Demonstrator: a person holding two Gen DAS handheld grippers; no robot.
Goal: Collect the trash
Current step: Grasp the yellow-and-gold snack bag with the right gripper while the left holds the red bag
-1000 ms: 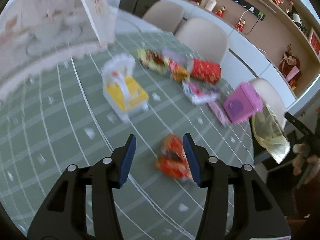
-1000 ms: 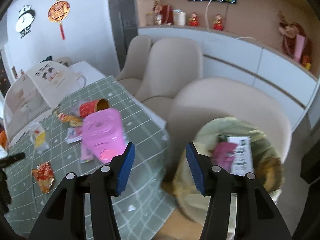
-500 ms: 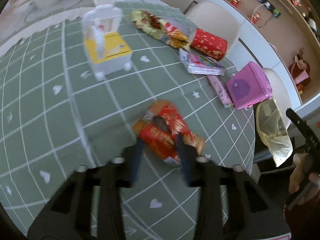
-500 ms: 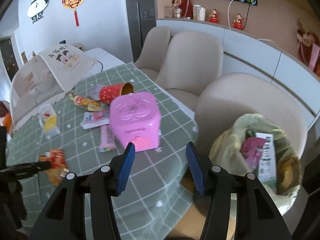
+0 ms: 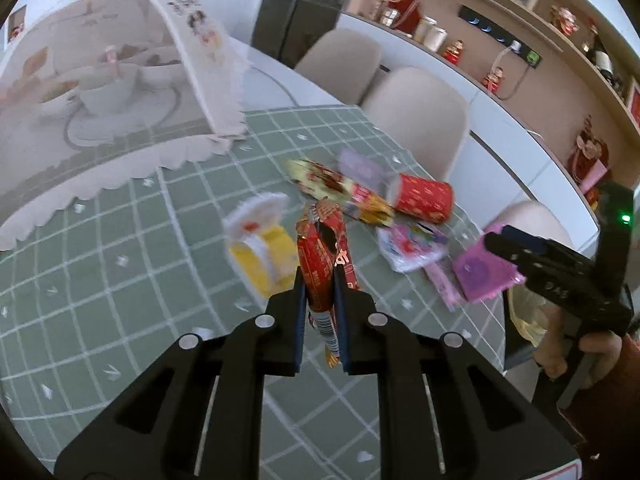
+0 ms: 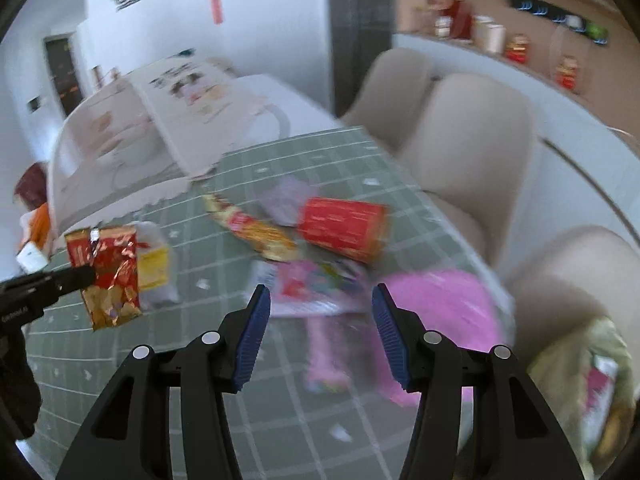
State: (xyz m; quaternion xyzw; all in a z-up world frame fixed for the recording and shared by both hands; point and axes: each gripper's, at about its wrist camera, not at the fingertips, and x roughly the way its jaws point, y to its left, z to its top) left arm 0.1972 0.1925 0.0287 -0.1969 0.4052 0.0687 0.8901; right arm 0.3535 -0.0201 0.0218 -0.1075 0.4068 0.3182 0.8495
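Left gripper [image 5: 320, 280] is closing its fingers on a red snack wrapper [image 5: 325, 256], held up off the green checked table [image 5: 120, 320]; right gripper [image 6: 320, 336] hangs spread wide, nothing between its fingers, over the pink box [image 6: 440, 312]; yellow trash bag [image 6: 592, 392] sits past the table edge.

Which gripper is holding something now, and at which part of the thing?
The left gripper, jaws closing, pinches the red snack wrapper near its lower end. The right gripper is open and holds nothing.

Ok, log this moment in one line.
left tool: closing on red snack wrapper, lifted off table | right tool: open, empty | trash bag: beside table
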